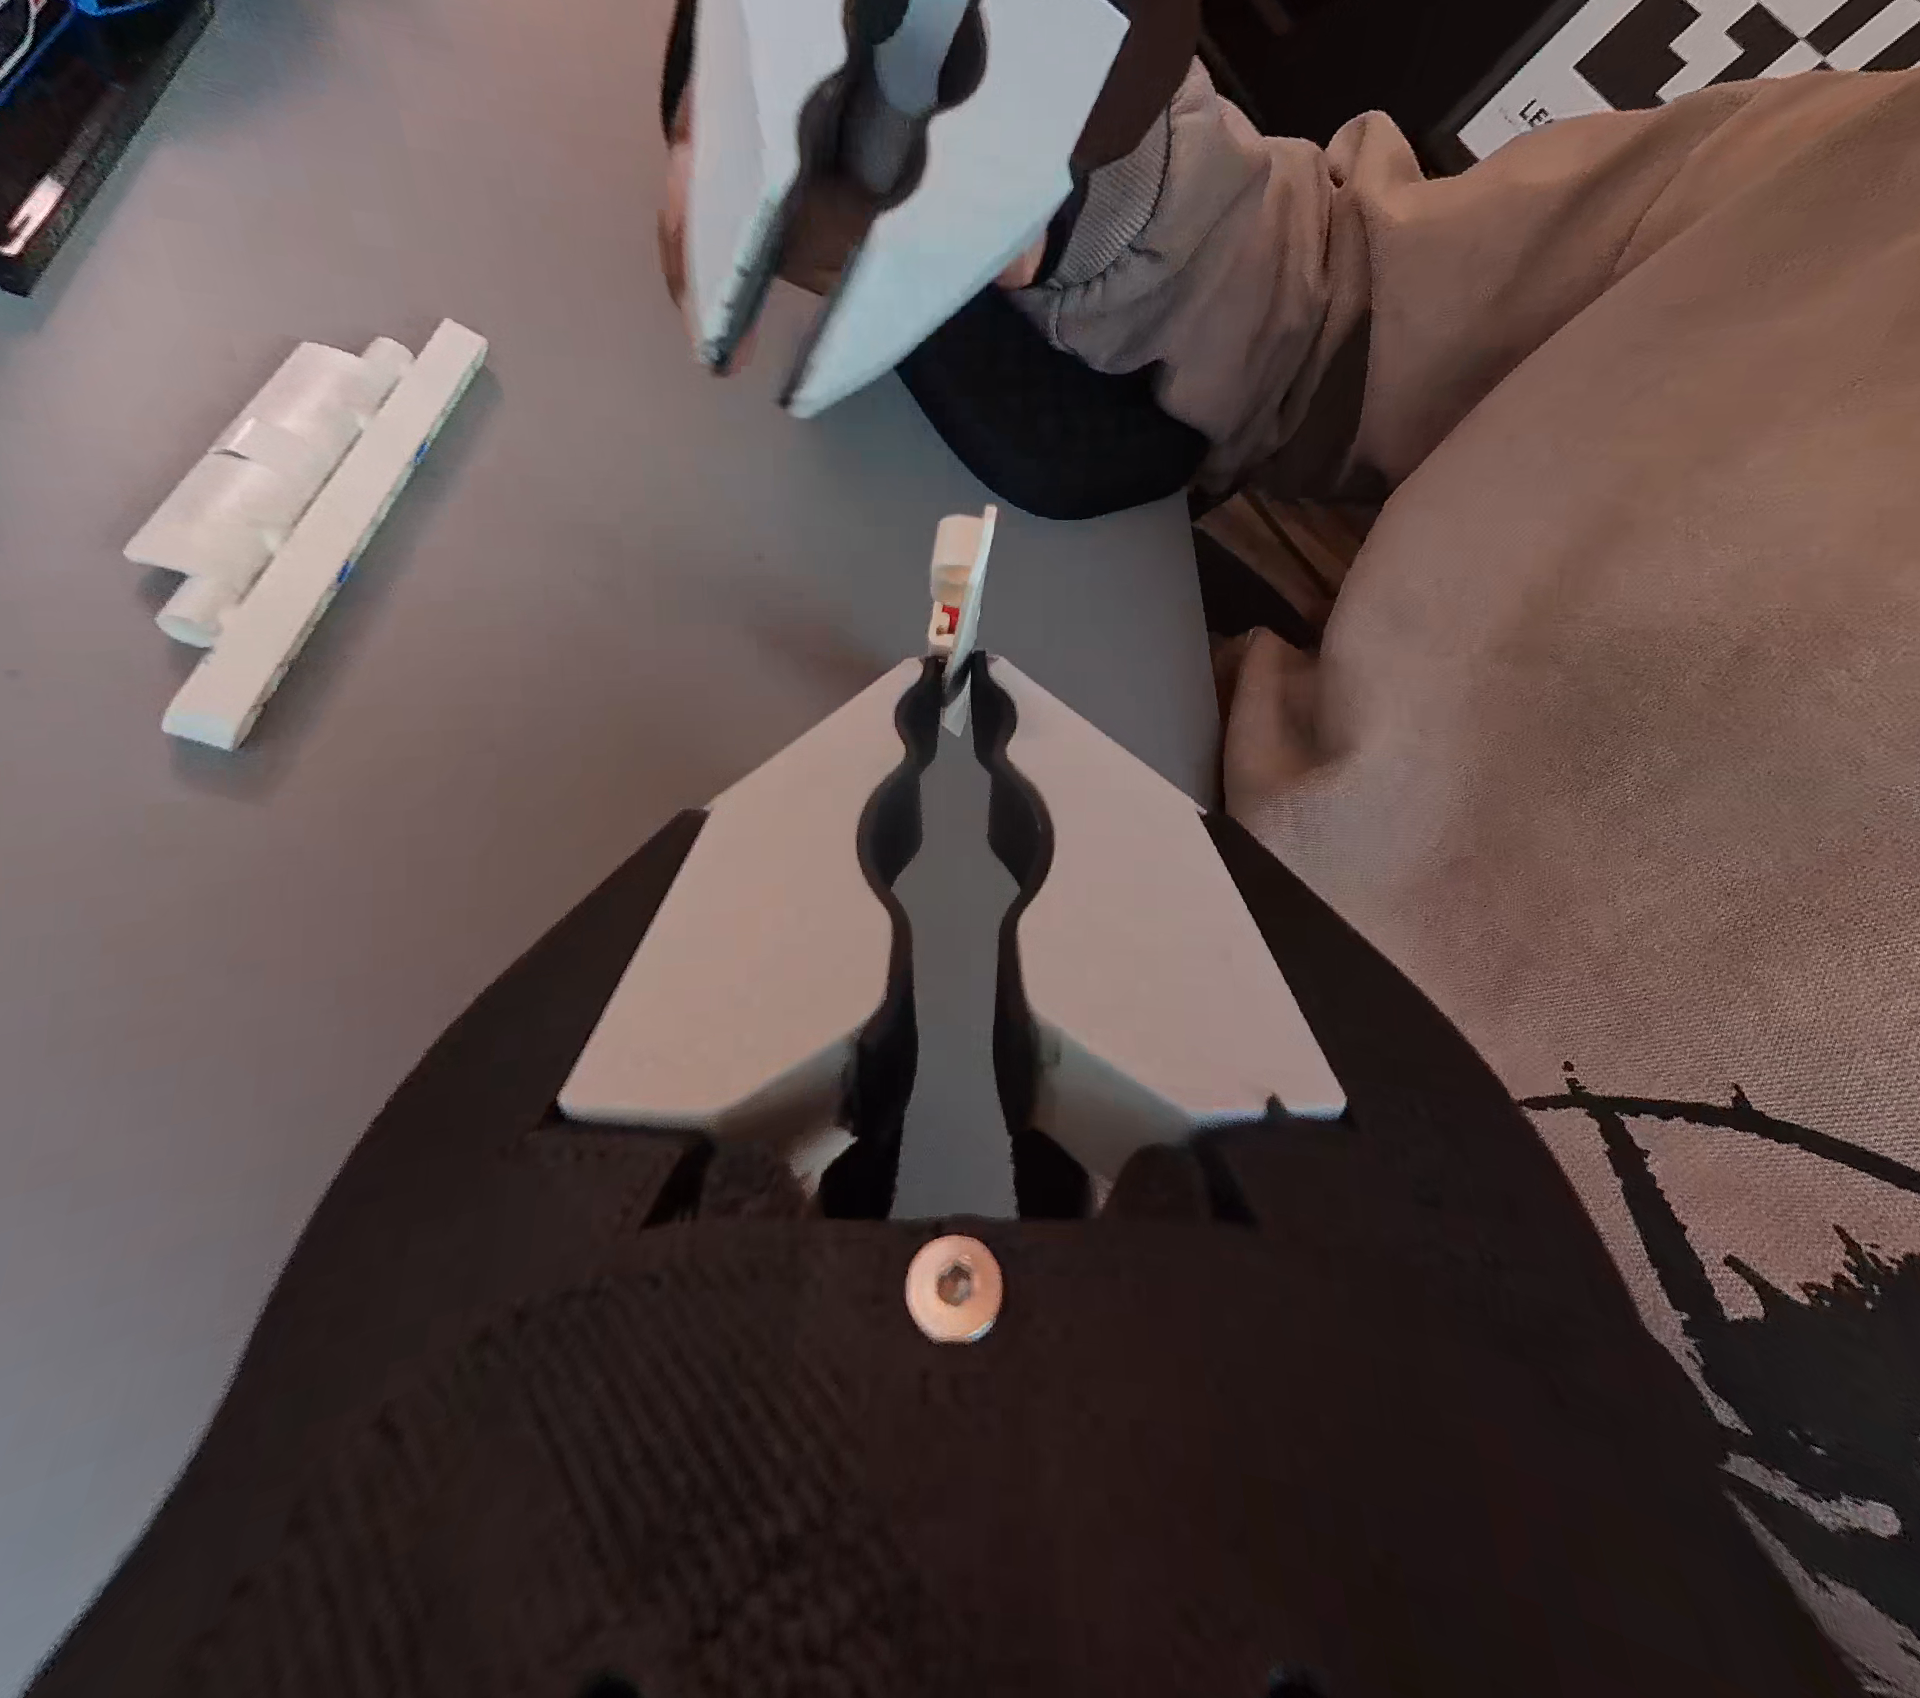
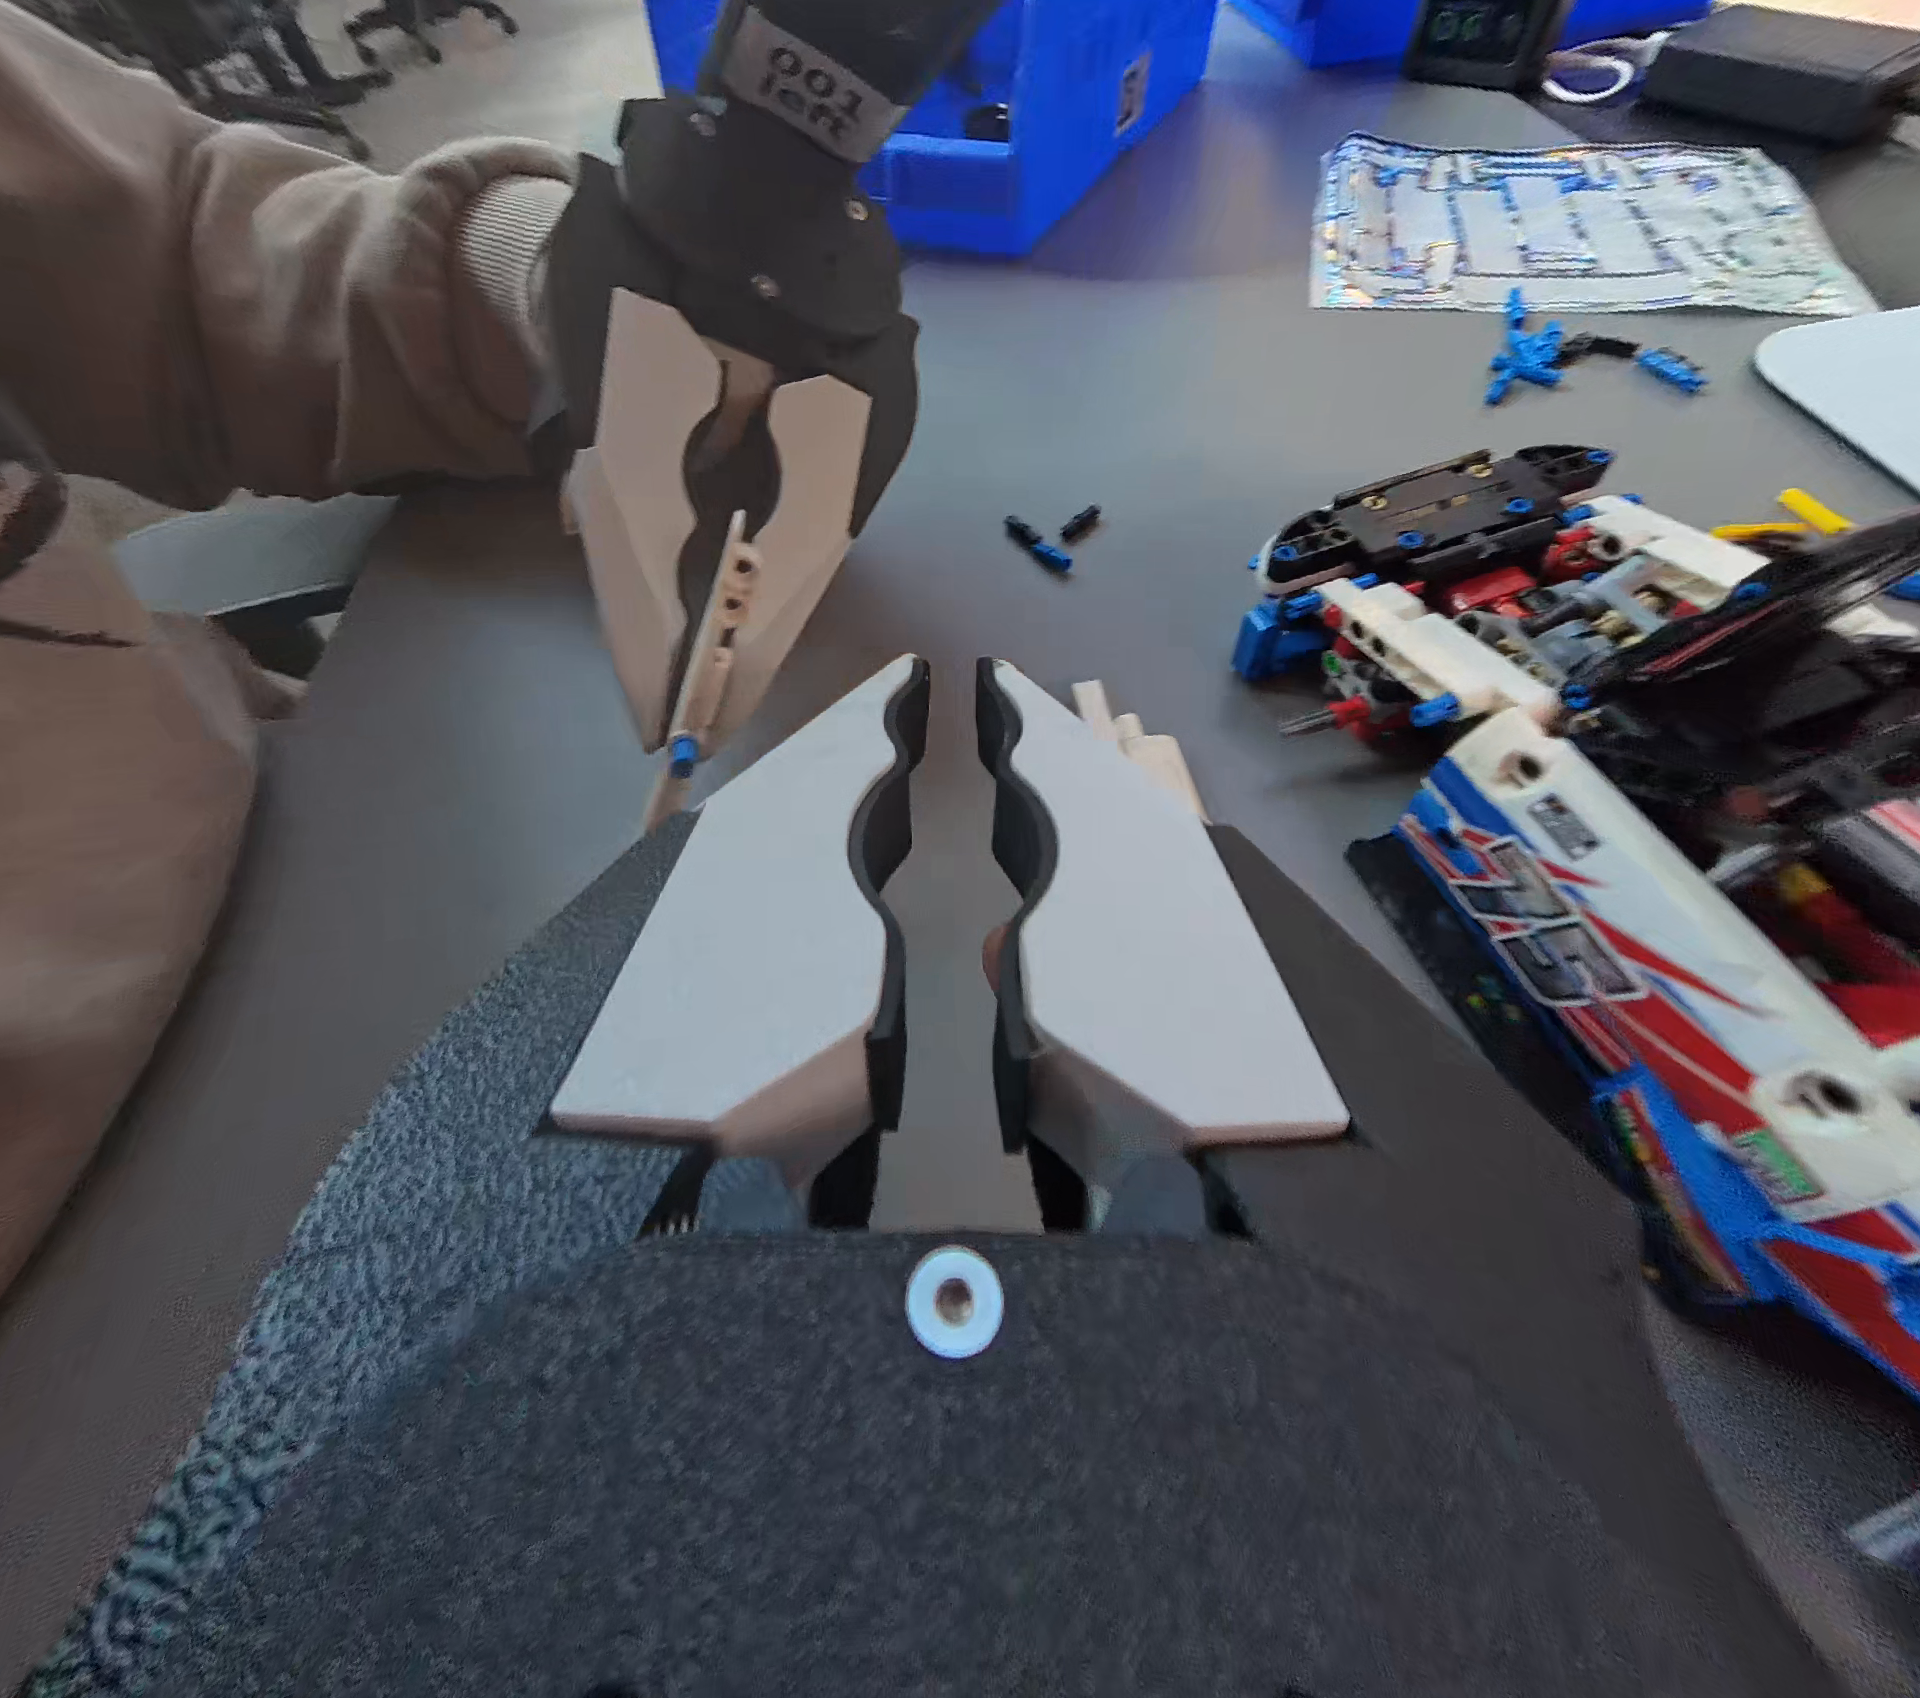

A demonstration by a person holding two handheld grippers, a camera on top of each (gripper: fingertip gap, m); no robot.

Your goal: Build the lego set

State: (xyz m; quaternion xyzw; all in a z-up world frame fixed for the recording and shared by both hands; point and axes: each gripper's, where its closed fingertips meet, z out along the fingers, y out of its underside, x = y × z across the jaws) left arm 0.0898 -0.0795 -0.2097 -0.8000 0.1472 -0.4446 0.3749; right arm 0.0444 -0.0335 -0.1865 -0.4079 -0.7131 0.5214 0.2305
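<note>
My left gripper (image 1: 951,663) is shut on a thin white lego piece (image 1: 961,583) with a red bit, held upright above the grey table (image 1: 582,817). In the right wrist view this gripper (image 2: 675,749) shows at the left with the white piece (image 2: 719,640), which has a blue pin at its lower end. My right gripper (image 2: 952,674) has its jaws a narrow gap apart and holds nothing. It hangs above and beyond the left gripper in the left wrist view (image 1: 750,383). The part-built red, white and blue lego car (image 2: 1558,713) lies to the right.
A white lego panel assembly (image 1: 312,526) lies on the table at the left. Loose black pins (image 2: 1039,542), blue pieces (image 2: 1527,360), an instruction sheet (image 2: 1558,235) and blue bins (image 2: 1039,38) sit farther back. A person's sleeve (image 2: 260,298) is at the left, and the table edge (image 1: 1205,609) is near. My right fingertips sit around 7 cm from my left ones.
</note>
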